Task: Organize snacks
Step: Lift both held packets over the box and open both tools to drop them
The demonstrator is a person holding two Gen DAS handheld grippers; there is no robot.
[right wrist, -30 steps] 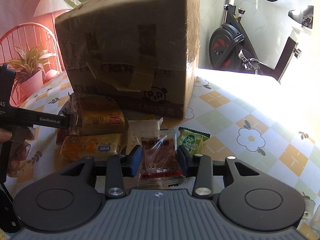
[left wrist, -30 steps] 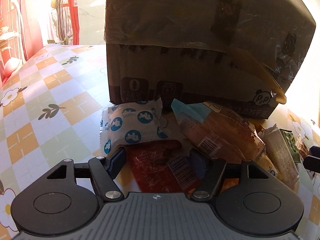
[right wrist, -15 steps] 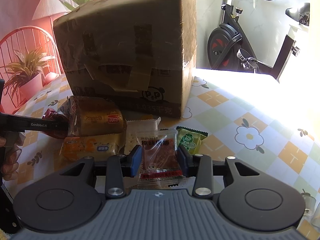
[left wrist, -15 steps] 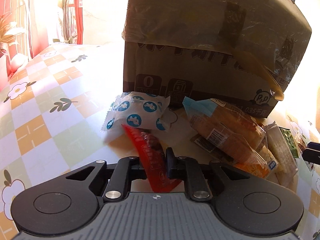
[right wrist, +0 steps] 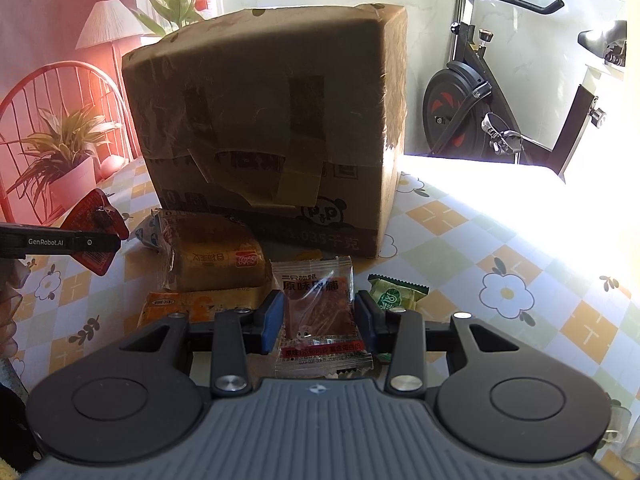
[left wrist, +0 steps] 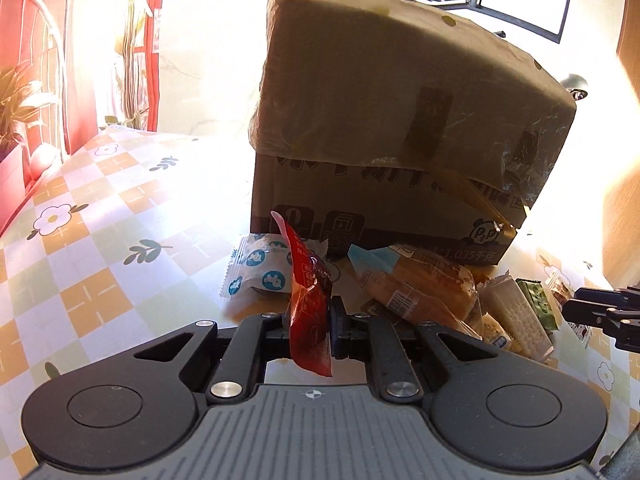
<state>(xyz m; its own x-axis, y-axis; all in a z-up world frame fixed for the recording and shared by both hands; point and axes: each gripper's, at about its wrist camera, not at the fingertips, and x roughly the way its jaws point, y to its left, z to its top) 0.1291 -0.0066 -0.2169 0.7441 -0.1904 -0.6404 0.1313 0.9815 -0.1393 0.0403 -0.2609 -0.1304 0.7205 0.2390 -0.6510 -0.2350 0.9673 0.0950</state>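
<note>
Left wrist view: the red packet [left wrist: 310, 312] is clamped on edge by the left gripper [left wrist: 310, 322], lifted clear of the table [left wrist: 100, 240], presumably for sorting.
Right gripper [right wrist: 318, 320]: a clear jerky packet [right wrist: 318, 316] is pinched flat between blue pads.
Pile: bread packets [right wrist: 218, 256] are left before the cardboard box [right wrist: 272, 120].
Red packet look: glossy, crumpled, thin.

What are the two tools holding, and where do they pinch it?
The left tool pinches the red packet near its lower middle. The right tool grips the clear jerky packet by its two side edges.
</note>
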